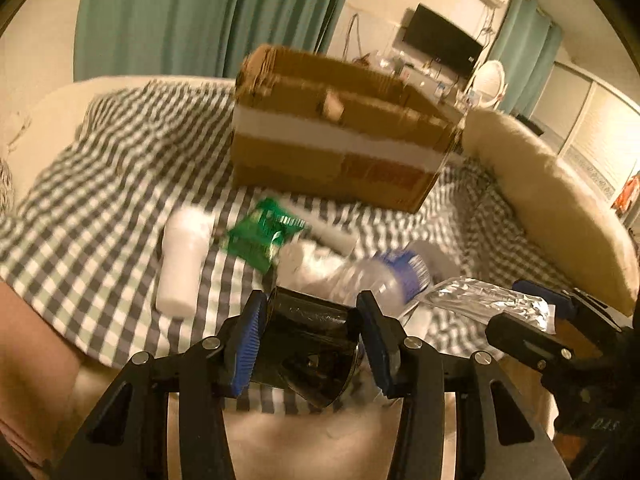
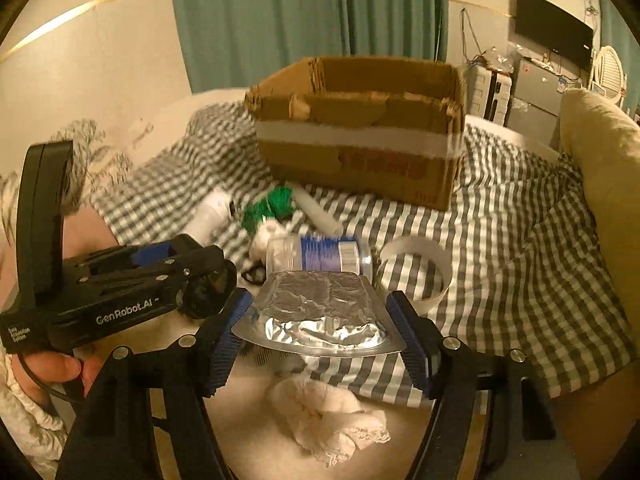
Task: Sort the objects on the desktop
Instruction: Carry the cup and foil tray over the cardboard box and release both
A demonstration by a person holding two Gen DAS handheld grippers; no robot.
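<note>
Our left gripper (image 1: 312, 336) clamps a glossy black object (image 1: 310, 344), while our right gripper (image 2: 320, 332) pinches a foil blister pack (image 2: 320, 312) by its edges, near the clutter. The cardboard box (image 2: 360, 144) sits farther back. We judge the pack could bow and slip out.

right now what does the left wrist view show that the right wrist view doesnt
Only the left wrist view: the left gripper seen from behind, its pads closed on a black glossy object, and the white bottle in full.

Only the right wrist view: the crumpled white tissue, the white tape loop, and the silver blister pack held between the right gripper pads.

Both: cardboard box, green packet, blue-labelled clear bottle, checked cloth.
</note>
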